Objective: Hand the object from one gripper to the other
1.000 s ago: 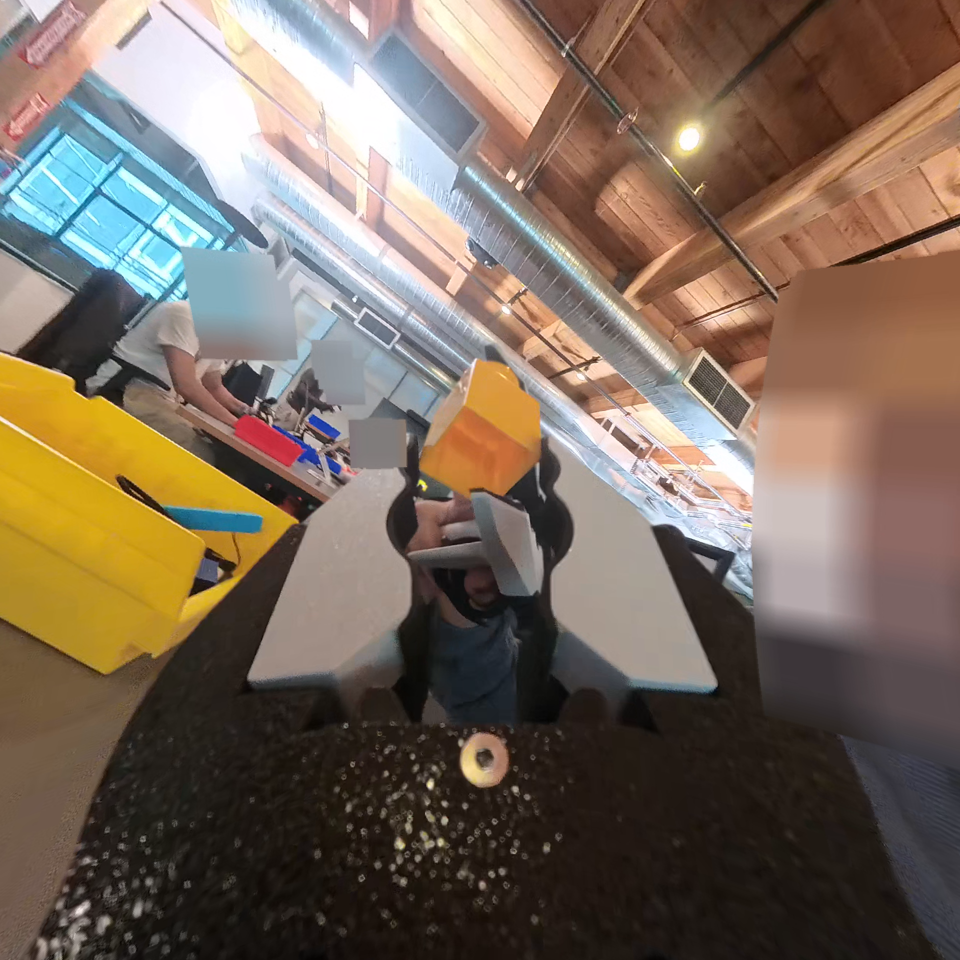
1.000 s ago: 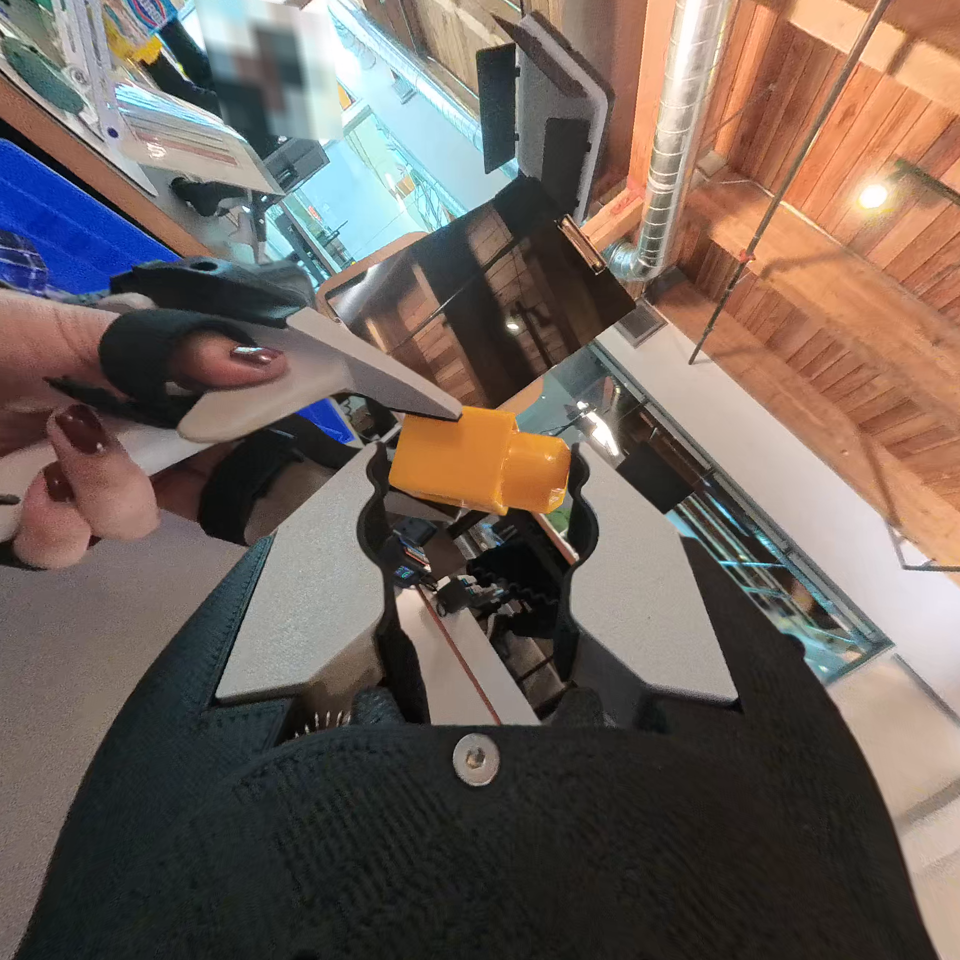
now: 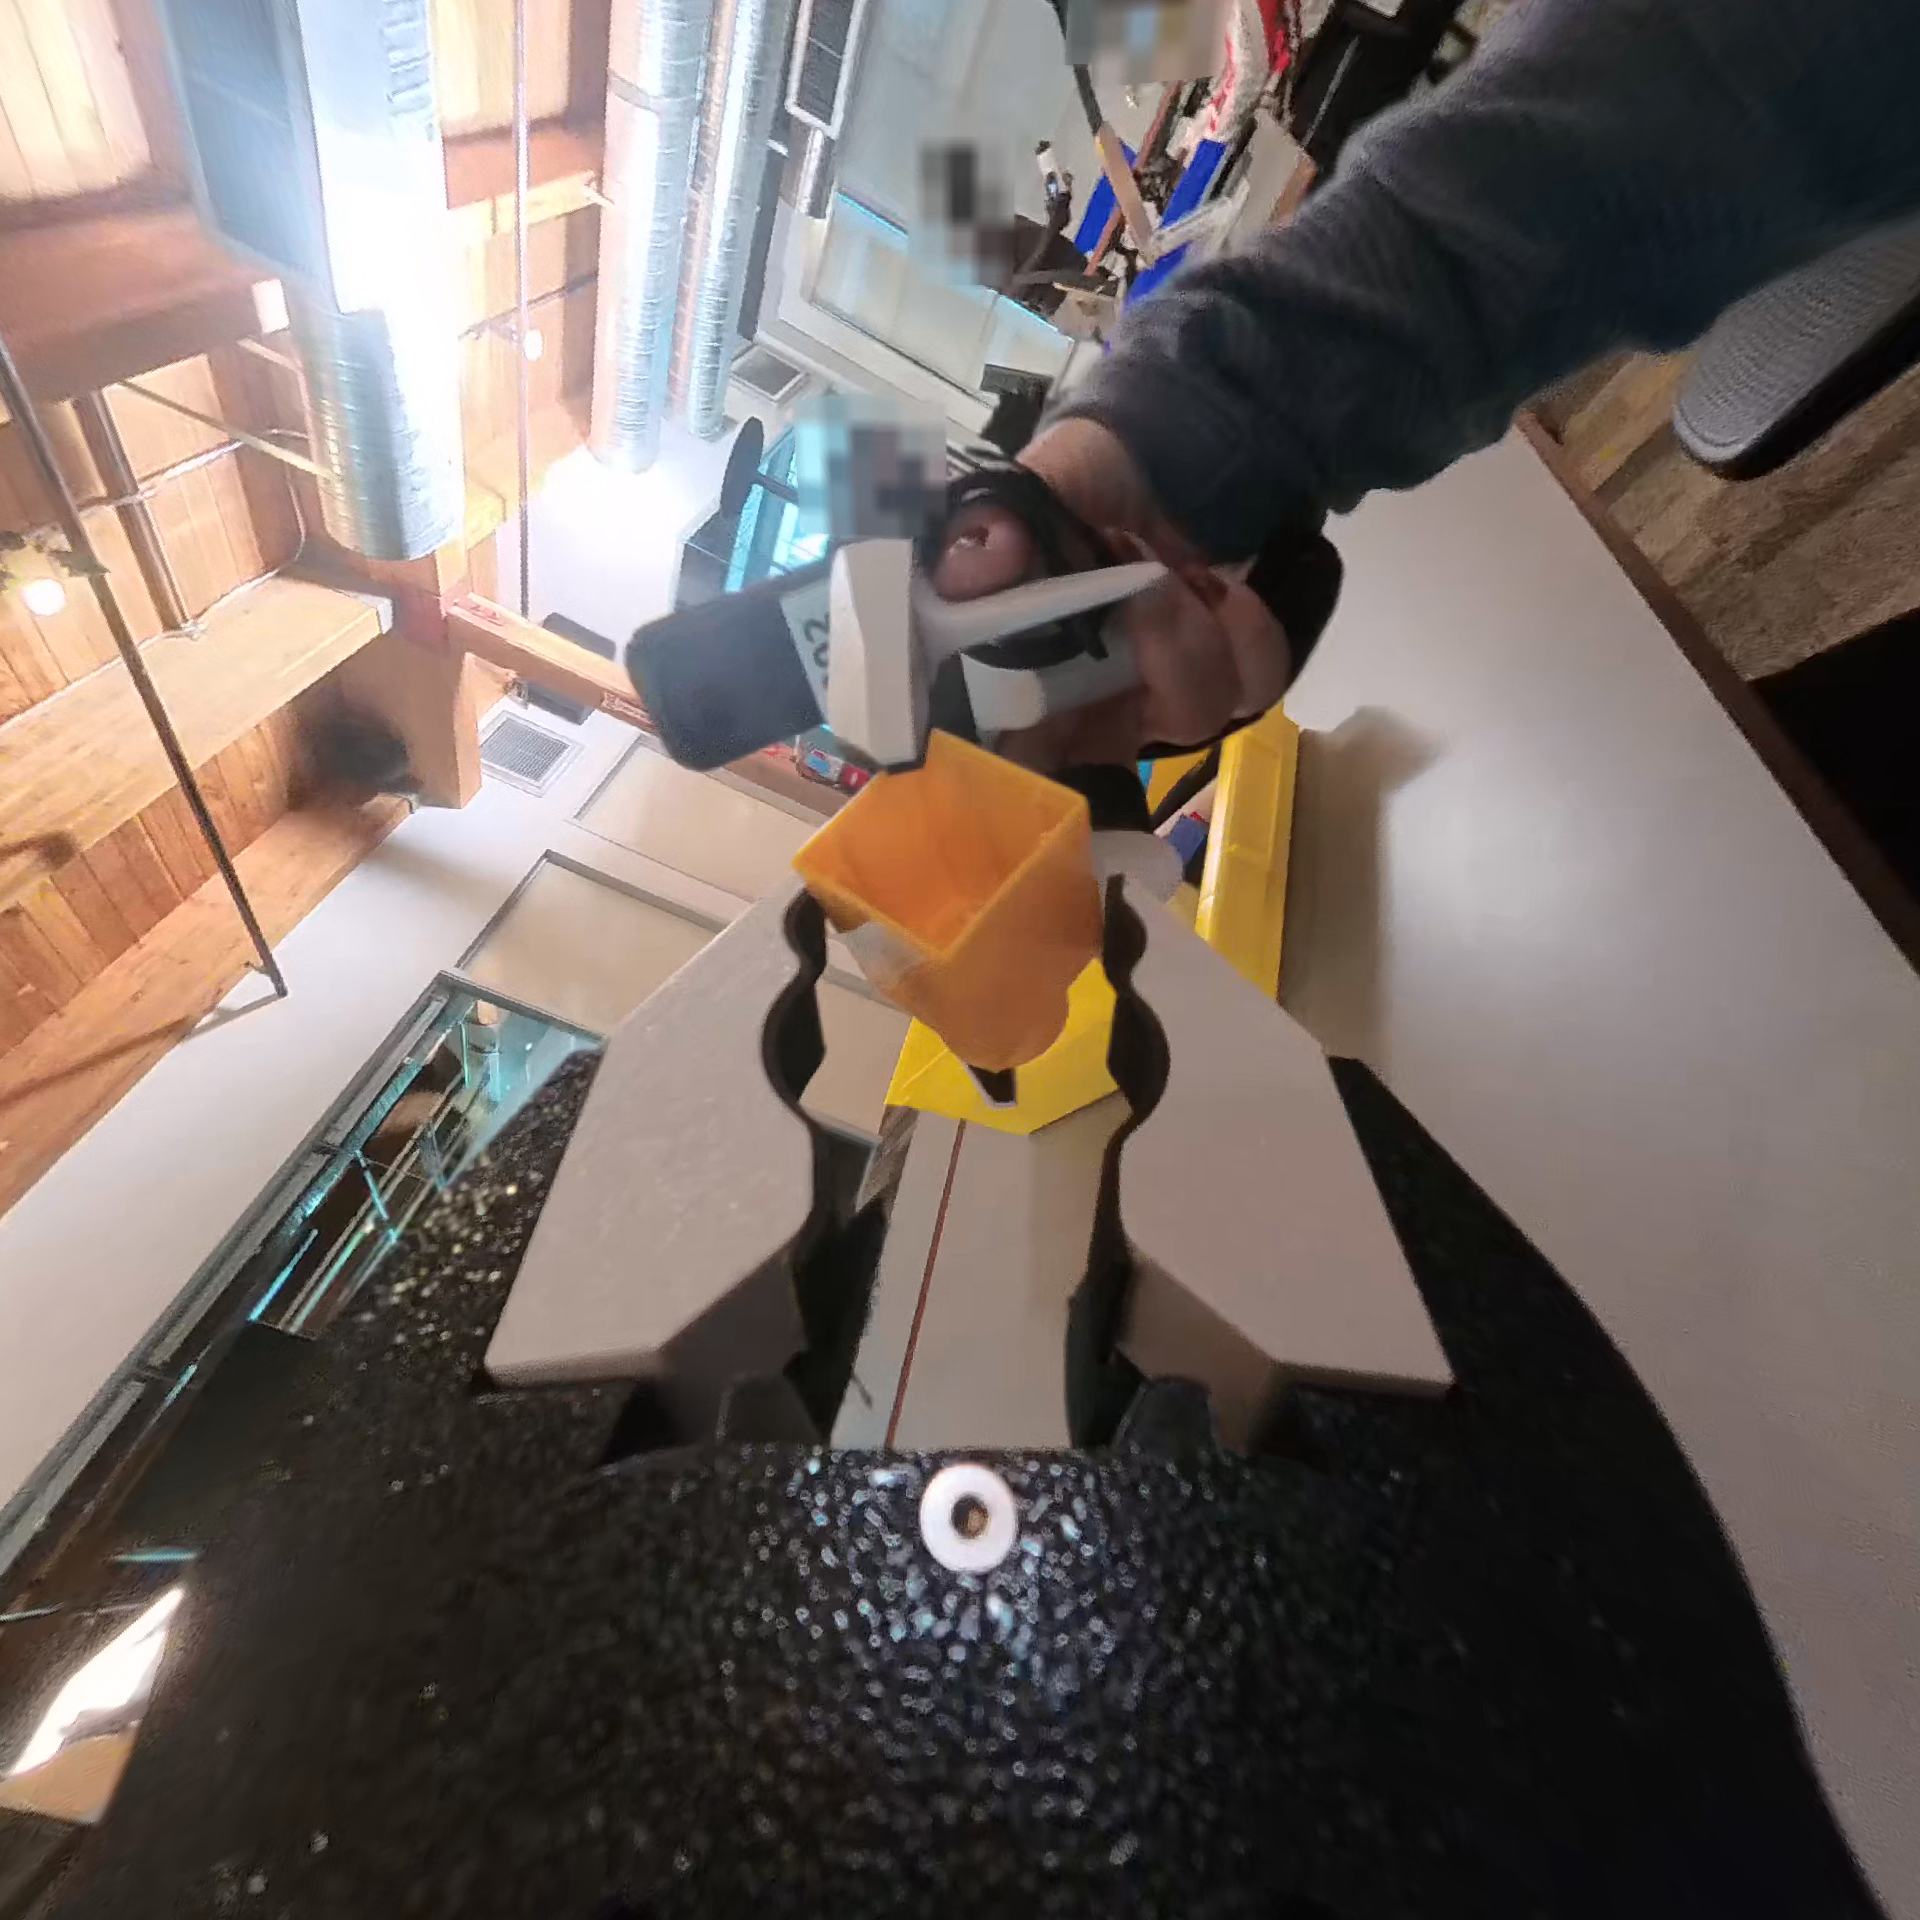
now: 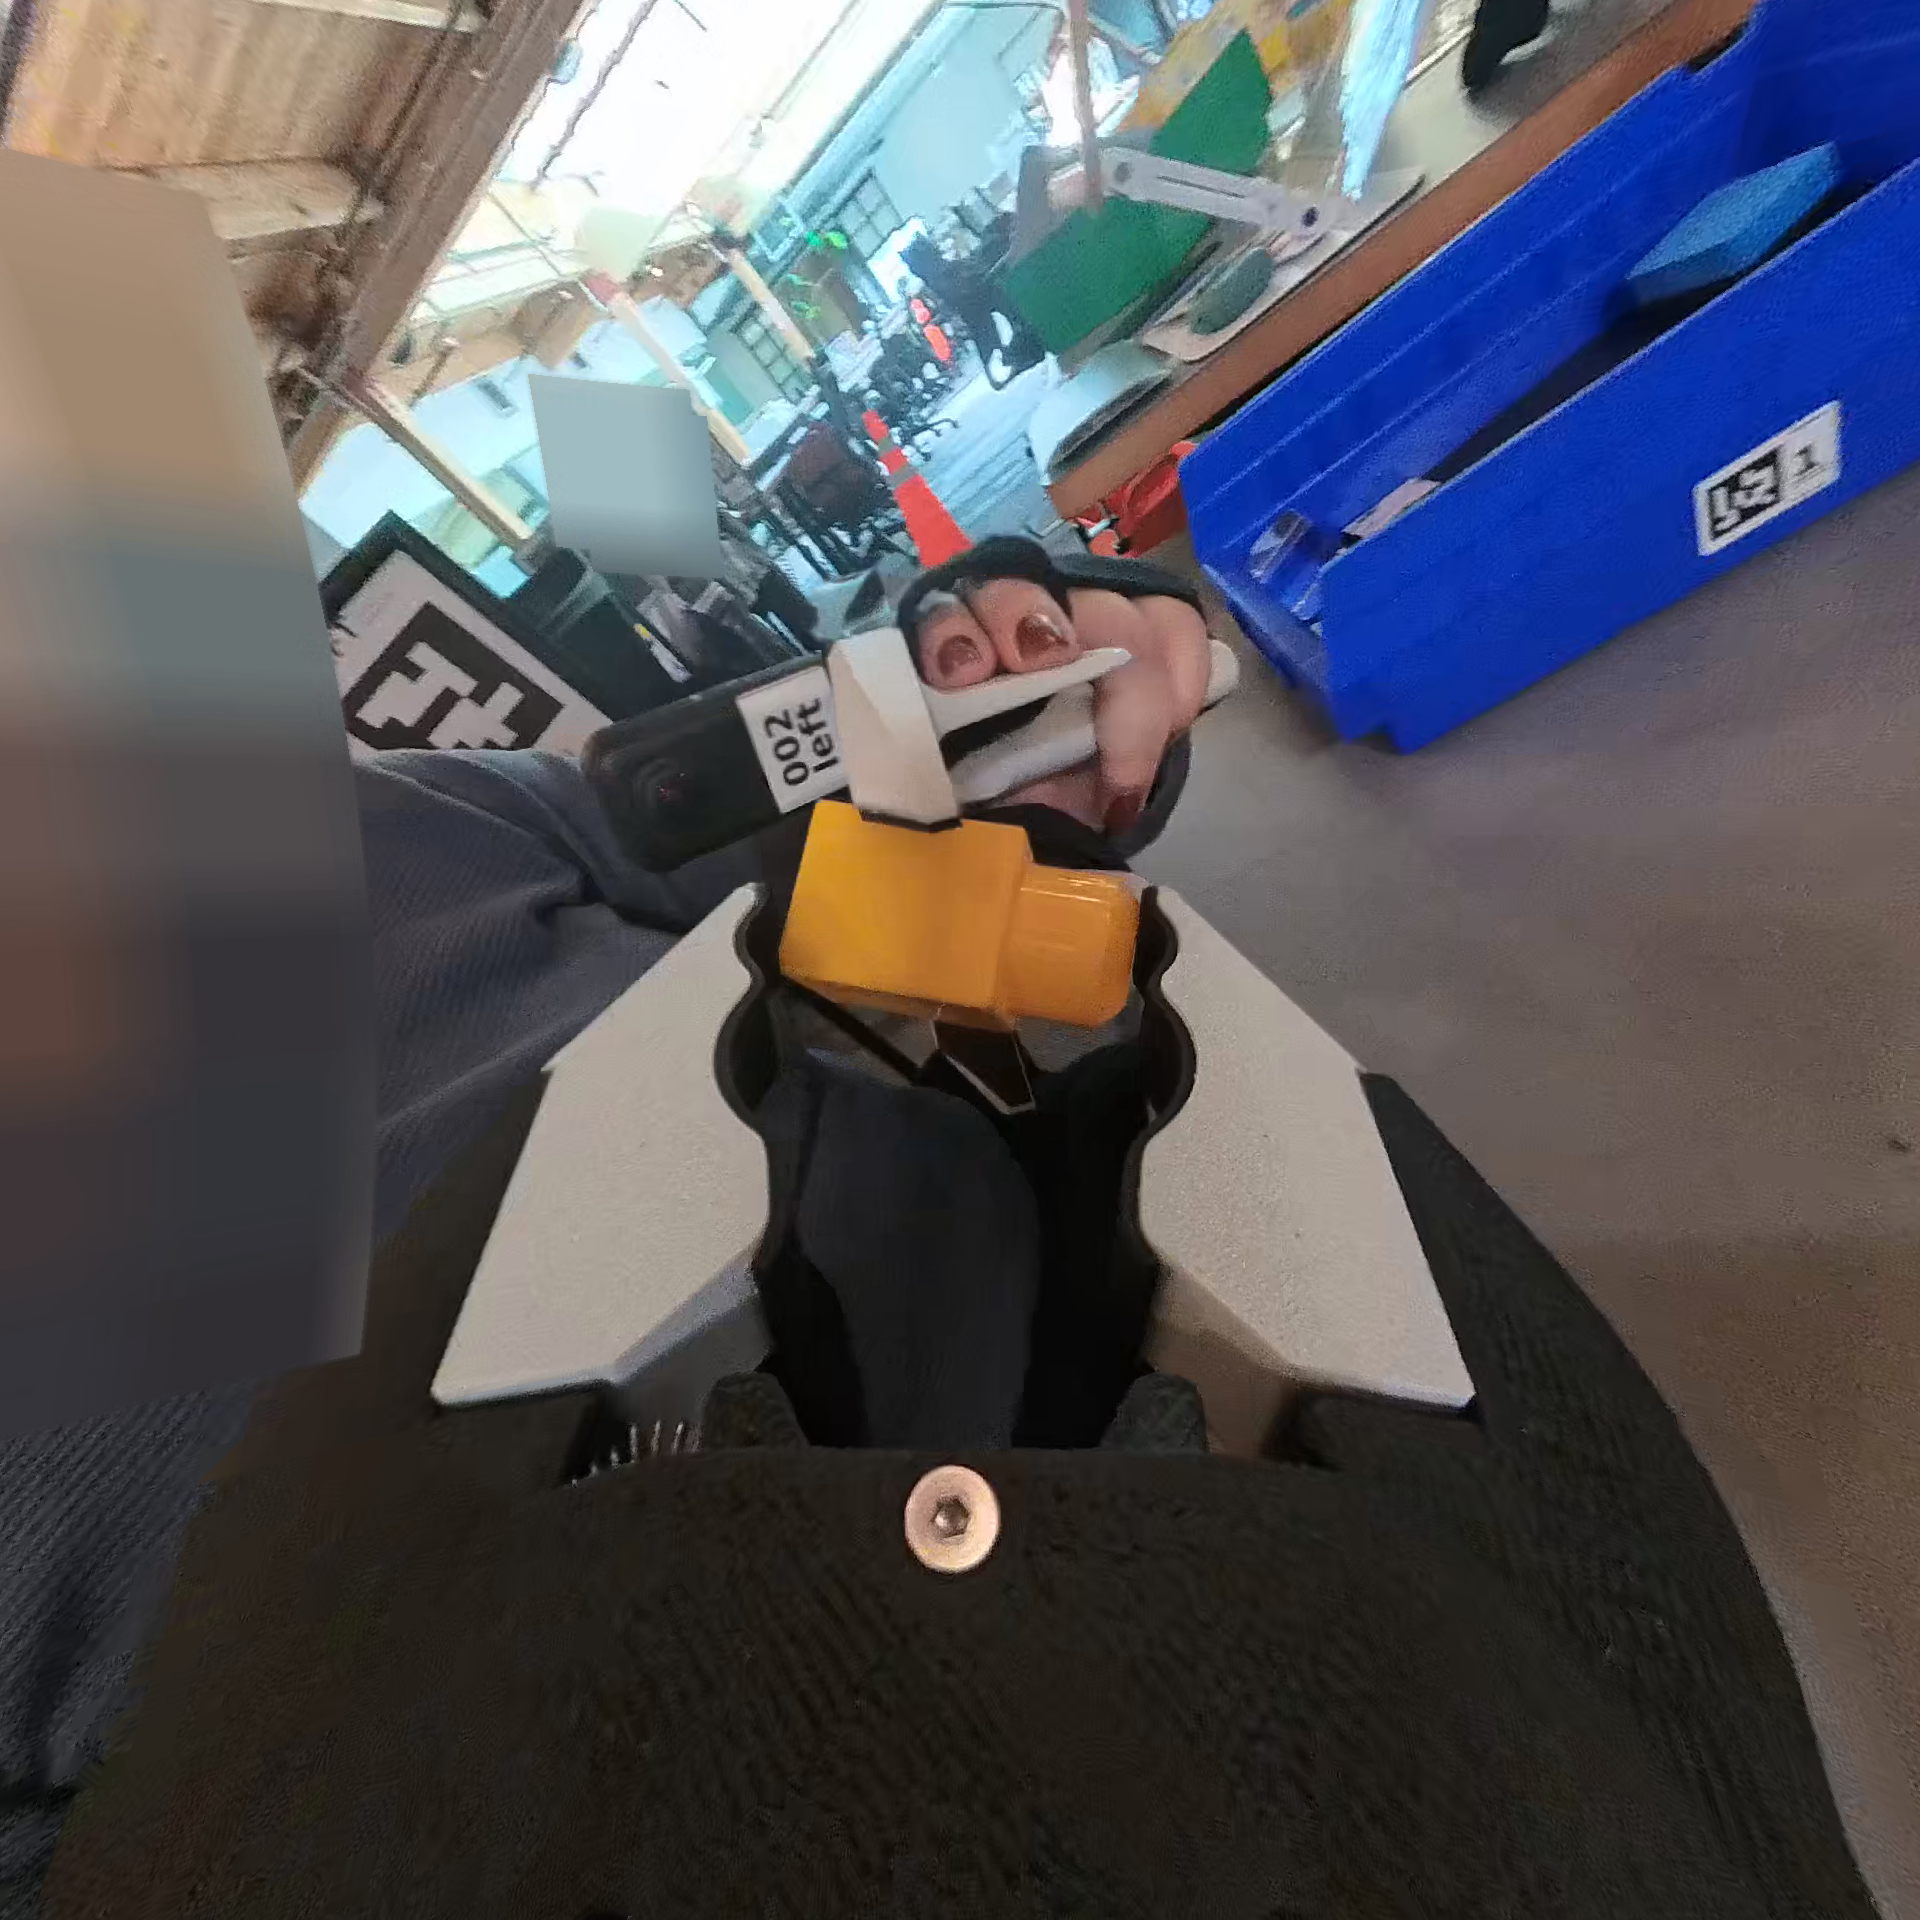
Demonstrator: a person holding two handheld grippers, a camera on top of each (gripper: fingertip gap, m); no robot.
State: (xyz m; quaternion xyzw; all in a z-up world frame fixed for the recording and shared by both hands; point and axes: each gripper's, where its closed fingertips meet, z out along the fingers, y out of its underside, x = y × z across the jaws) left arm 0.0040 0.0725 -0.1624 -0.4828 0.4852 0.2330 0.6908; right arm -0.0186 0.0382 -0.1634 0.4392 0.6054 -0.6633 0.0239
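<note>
**Left wrist view.** Nearest: black speckled gripper body w/ one screw. Left gripper (image 3: 951, 914): two flat grey matte fingers w/ wavy black inner edges, set at mid width, tips against opp. sides of block (image 3: 997, 966). Looks clamped; contact at both tips.
- Block: orange smooth plastic, square hollow body, open mouth facing cam, thin walls. In the air, off the table (image 3: 1558, 935).
- Just past block: the other gripper's grey wedge finger (image 3: 873, 665) sits on block's top edge; a pale part shows under block.
- Behind that: hand (image 3: 1195, 644), dark knit sleeve (image 3: 1455, 260).
- Beyond block, on table: yellow plastic bin (image 3: 1247, 831). Table is flat, pale grey.
- Far beyond block: ribbed metal ducts (image 3: 665, 208), timber beams.

**Right wrist view.** Nearest: black textured body, hex screw. Right gripper (image 4: 951, 914): same grey fingers, fairly wide, tips at both ends of block (image 4: 914, 925). This grip is lengthwise: one tip at the square end, the other at the rounded cylindrical stub.
- The left gripper's fingers lie above and below block's square body, upper one touching.
- Right of block, farther off: blue plastic bin (image 4: 1558, 468) on the grey surface.
- Far beyond block: orange cone (image 4: 930, 509).
</note>
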